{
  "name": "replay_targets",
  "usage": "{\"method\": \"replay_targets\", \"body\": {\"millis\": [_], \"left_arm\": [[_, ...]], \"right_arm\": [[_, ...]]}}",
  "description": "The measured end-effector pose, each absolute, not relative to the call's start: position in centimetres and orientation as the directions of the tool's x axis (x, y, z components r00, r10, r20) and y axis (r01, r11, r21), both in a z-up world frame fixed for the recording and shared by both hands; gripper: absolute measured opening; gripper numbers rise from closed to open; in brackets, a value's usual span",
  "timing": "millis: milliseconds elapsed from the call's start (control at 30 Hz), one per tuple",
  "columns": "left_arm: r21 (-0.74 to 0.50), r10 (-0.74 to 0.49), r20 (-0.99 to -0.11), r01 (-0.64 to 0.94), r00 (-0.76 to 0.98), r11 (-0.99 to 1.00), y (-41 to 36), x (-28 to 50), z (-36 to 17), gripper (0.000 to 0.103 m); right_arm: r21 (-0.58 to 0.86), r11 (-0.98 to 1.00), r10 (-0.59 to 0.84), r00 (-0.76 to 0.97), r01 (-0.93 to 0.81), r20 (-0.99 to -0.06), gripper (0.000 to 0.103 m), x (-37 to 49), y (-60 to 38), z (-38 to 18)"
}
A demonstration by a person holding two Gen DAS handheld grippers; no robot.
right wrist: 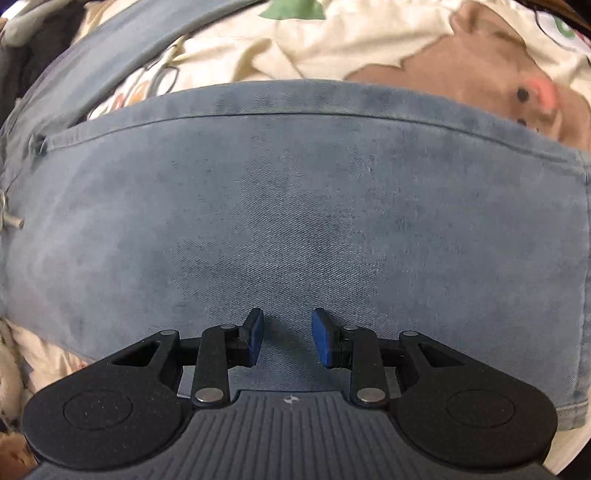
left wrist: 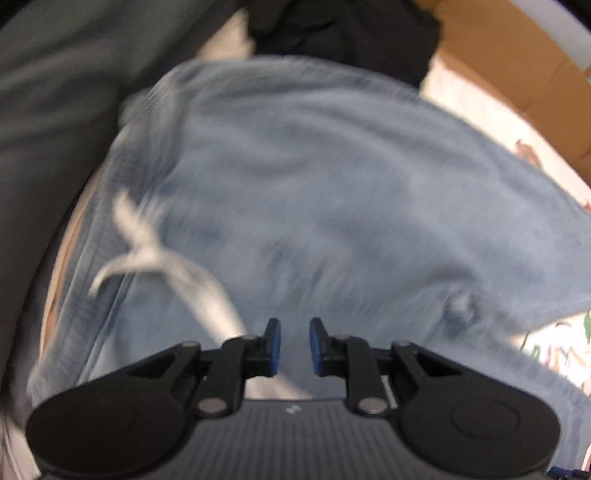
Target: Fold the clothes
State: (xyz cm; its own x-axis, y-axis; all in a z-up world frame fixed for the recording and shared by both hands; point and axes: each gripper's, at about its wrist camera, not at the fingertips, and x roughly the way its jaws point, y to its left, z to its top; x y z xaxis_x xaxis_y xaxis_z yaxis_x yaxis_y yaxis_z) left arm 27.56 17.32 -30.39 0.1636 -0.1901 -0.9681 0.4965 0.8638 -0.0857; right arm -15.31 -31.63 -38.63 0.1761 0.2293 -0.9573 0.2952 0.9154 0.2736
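Light-blue denim shorts (right wrist: 295, 206) lie flat right under both grippers, long axis running 9 to 3 in the right wrist view. Right hand-held gripper (right wrist: 287, 339) is nearer, tips almost on the fabric, jaws apart w/ nothing pinched. Left hand-held gripper (left wrist: 294, 347) is released too, empty, white drawstring (left wrist: 155, 254) at its 10. All on a bear-print bedsheet (right wrist: 424, 48); cardboard box (left wrist: 517, 74) at 1.

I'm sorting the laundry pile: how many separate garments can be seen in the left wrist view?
3: light blue denim piece in the middle, grey garment at left, black garment at top. More may be hidden; the view is blurred.
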Motion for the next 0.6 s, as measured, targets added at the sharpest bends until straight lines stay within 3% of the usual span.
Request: {"method": "replay_targets", "body": {"millis": [333, 467, 600], "left_arm": [[-0.137, -0.274, -0.951, 0.601, 0.142, 0.787, 7.5, 30.9, -32.7, 0.019], [-0.100, -0.218, -0.966, 0.583, 0.136, 0.807, 6.0, 32.4, -35.4, 0.019], [-0.079, -0.210, -0.964, 0.575, 0.165, 0.814, 5.3, 33.5, -35.9, 0.006]], "right_arm": [[0.289, 0.909, 0.233, 0.209, 0.300, -0.950, 0.038, -15.9, -31.7, -38.9], [0.288, 0.910, 0.229, 0.219, 0.299, -0.949, 0.038, -16.2, -31.9, -38.9], [0.289, 0.903, 0.222, 0.232, 0.317, -0.947, 0.038, -16.5, -32.0, -38.8]]}}
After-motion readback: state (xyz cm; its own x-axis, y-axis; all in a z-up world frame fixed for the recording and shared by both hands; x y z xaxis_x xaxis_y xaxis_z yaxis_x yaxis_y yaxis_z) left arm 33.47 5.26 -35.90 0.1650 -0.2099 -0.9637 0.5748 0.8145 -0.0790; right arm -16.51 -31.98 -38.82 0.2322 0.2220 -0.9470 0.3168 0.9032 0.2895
